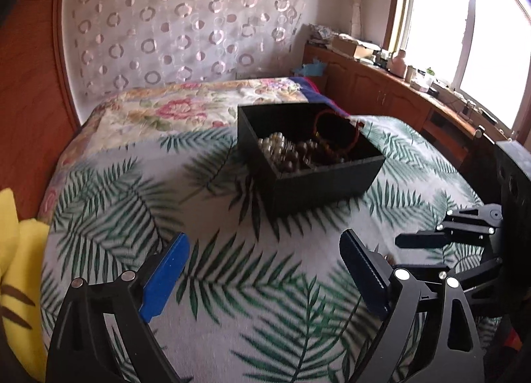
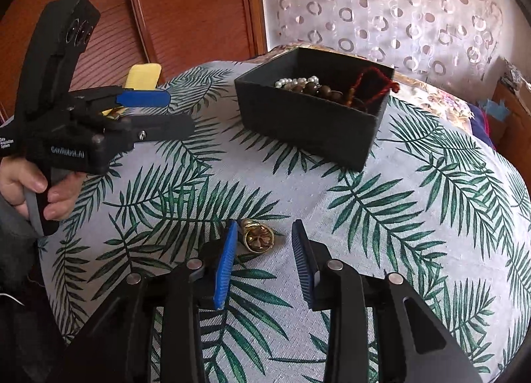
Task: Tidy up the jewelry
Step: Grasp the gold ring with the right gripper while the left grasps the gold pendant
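A black open box (image 1: 327, 180) (image 2: 308, 117) stands on the leaf-print cloth and holds pearl beads (image 2: 292, 81), brown wooden beads (image 2: 323, 90) and a red cord bracelet (image 2: 373, 85). A gold ring (image 2: 258, 239) lies on the cloth between the fingers of my right gripper (image 2: 265, 233), nearer the left finger. The right gripper is open around it, not touching. My left gripper (image 1: 265, 243) is open and empty above the cloth, short of the box. It also shows in the right wrist view (image 2: 172, 110), held by a hand at the left.
The leaf-print cloth (image 2: 415, 217) covers a bed beside a floral quilt (image 1: 186, 104). A yellow cushion (image 1: 16, 266) lies at the left edge. A wooden wardrobe (image 2: 186, 7) stands behind. A cluttered wooden cabinet (image 1: 381, 84) runs under the window at the right.
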`<state>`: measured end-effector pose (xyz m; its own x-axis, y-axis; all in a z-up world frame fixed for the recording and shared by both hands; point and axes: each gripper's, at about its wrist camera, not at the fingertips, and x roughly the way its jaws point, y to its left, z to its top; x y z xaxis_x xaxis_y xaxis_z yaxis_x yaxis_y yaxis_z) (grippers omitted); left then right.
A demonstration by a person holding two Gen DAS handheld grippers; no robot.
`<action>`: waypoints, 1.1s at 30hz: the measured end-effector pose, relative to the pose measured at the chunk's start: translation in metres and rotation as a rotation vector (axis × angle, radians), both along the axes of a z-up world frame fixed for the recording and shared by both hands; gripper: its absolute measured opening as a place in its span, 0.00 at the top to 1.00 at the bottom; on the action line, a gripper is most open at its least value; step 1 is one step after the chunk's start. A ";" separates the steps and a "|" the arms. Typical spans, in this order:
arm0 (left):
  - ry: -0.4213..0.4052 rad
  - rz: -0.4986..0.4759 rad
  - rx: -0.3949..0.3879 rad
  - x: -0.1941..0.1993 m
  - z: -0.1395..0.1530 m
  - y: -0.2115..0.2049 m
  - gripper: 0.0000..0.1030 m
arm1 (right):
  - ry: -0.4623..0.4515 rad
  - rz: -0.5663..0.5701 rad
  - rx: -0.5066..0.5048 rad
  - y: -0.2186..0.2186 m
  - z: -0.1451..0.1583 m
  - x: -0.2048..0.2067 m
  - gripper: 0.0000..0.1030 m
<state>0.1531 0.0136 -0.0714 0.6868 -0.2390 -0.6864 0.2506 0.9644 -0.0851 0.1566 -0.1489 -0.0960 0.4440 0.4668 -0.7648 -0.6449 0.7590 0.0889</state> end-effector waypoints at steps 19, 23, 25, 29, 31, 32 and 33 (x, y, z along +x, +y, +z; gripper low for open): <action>0.047 -0.034 0.022 -0.005 -0.011 -0.018 0.14 | -0.079 -0.009 -0.002 -0.019 0.020 -0.004 0.79; 0.059 -0.051 0.025 -0.004 -0.014 -0.028 0.14 | -0.101 -0.037 0.014 -0.035 0.029 -0.001 0.79; 0.060 -0.065 0.032 -0.004 -0.014 -0.036 0.14 | -0.106 -0.058 0.015 -0.044 0.031 0.002 0.79; 0.058 -0.109 0.036 -0.006 -0.012 -0.055 0.14 | -0.095 -0.097 0.022 -0.056 0.028 0.005 0.79; 0.056 -0.132 0.042 -0.007 -0.012 -0.065 0.14 | -0.089 -0.111 0.025 -0.061 0.025 0.005 0.79; 0.057 -0.144 0.044 -0.008 -0.013 -0.070 0.15 | -0.086 -0.115 0.027 -0.063 0.024 0.005 0.79; 0.059 -0.157 0.046 -0.010 -0.014 -0.075 0.16 | -0.082 -0.121 0.029 -0.066 0.022 0.005 0.79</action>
